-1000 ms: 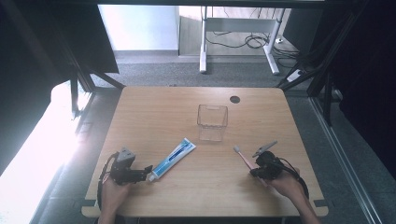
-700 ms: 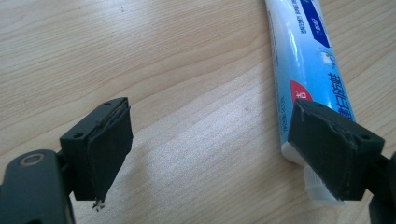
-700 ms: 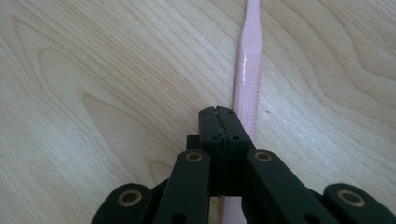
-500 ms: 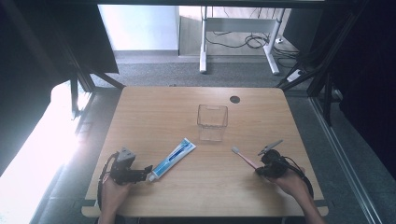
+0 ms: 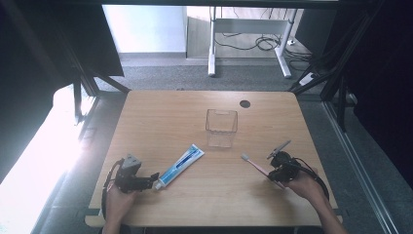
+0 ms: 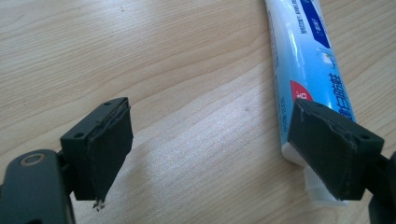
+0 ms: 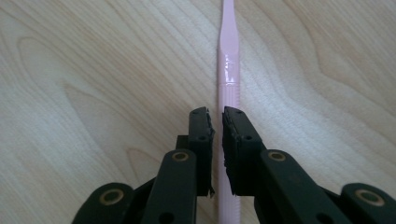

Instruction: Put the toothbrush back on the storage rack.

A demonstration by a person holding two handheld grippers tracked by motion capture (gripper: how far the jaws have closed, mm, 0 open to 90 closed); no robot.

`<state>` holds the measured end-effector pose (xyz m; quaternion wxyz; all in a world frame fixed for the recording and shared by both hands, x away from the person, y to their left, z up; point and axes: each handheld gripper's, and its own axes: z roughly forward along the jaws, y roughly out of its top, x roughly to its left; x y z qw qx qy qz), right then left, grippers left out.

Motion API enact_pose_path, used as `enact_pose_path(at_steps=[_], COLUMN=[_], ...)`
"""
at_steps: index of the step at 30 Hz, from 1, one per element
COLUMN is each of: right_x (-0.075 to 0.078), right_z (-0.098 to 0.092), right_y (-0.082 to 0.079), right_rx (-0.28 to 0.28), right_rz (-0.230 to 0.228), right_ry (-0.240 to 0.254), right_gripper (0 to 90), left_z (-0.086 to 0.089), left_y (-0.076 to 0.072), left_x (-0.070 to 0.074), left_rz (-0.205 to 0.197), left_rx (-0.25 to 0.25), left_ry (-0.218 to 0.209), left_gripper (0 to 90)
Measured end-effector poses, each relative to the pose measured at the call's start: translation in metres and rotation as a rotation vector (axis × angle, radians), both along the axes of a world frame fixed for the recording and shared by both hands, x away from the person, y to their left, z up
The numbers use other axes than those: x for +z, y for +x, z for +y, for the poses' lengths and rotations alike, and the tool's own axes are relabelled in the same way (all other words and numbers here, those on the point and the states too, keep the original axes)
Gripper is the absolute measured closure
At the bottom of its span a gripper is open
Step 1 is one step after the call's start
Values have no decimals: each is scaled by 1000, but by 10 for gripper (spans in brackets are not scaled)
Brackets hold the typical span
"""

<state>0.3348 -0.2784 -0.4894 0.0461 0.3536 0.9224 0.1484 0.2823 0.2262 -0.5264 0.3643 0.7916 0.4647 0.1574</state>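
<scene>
Moved: right gripper (image 7: 215, 116) shifted slightly; its jaws had just been opening a crack, toothbrush (image 7: 228, 70) in the slit, pads barely off it.
Left gripper (image 6: 219, 140): jaws spread wide, one pad over the tube's cap end, not pressing.
Hidden: brush handle's end under the jaws; bristles cut off in right gripper view.
Tube (image 5: 181, 165): glossy white-blue, flat, beside left gripper.
Toothbrush: slim pink plastic, lying on table (image 5: 160, 122).
Table: pale wood grain.
Box (image 5: 221, 127): clear, square, mid-table.

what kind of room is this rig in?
Likely a lab or office data-collection bay: a bare wooden table boxed in by black frame struts, with floor cables beneath a white desk frame behind.
</scene>
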Motion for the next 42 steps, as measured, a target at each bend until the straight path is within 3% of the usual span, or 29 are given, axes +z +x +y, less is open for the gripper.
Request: enact_pose_path(at_steps=[7,20,34,42], right_x=[3,2,-9,-9], right_z=[9,29,41,40], right_y=[15,32,41,43], right_rx=[24,60,89,70], right_rz=[22,79,114,131], right_ry=[-83,-156,-201,-184], right_gripper=[782,728,762,789], left_z=[0,0,1,0], left_y=[0,0,0,0], left_x=[0,0,-1,-1], left_rz=[3,4,5,5], left_rx=[-1,-1,-1,-2], left_ry=[3,5,2,3], left_gripper=[143,143,143,143])
